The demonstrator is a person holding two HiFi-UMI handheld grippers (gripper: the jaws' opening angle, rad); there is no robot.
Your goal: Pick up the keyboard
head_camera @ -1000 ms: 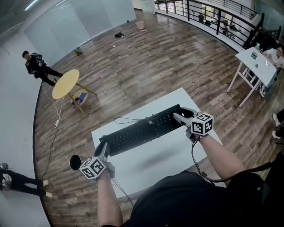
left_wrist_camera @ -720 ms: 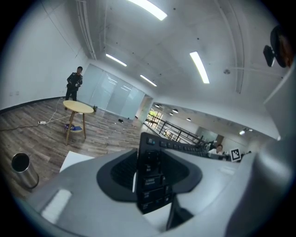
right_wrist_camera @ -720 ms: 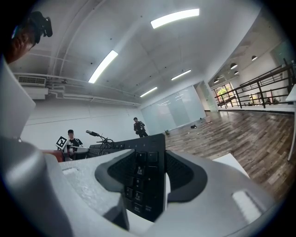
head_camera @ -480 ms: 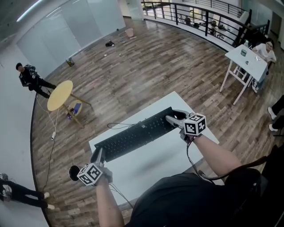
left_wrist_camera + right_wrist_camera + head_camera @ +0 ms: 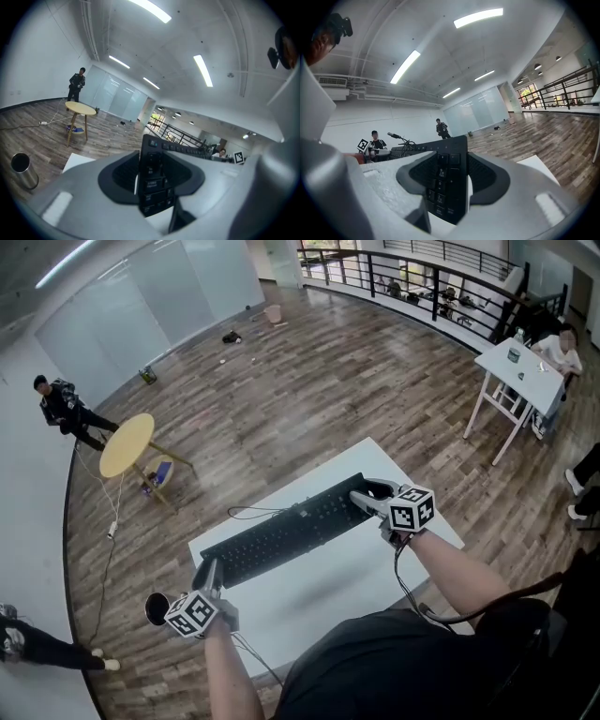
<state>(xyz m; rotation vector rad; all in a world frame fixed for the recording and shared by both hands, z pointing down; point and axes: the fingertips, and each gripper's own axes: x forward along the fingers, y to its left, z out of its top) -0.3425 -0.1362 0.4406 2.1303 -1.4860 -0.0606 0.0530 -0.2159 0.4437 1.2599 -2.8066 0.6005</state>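
Observation:
A long black keyboard (image 5: pixel 286 531) hangs just above the white table (image 5: pixel 394 563), casting a soft shadow on the top. My left gripper (image 5: pixel 212 568) is shut on its left end, where the dark pads (image 5: pixel 119 176) flank the keys (image 5: pixel 153 185). At the opposite end my right gripper (image 5: pixel 362 499) is shut on the keyboard too. In the right gripper view the key rows (image 5: pixel 446 185) sit clamped between the pads (image 5: pixel 490 180). The keyboard's thin cable (image 5: pixel 251 511) trails over the table's far edge.
A metal cylinder bin (image 5: pixel 157 607) stands on the floor by my left hand. Further left are a round yellow table (image 5: pixel 127 443) and a standing person (image 5: pixel 62 407). A white desk (image 5: pixel 525 364) with a seated person is at far right, with a black railing (image 5: pixel 422 282) behind it.
The head view has shifted a little, so everything sits slightly further left in the picture. Both grippers keep their hold on the keyboard's ends.

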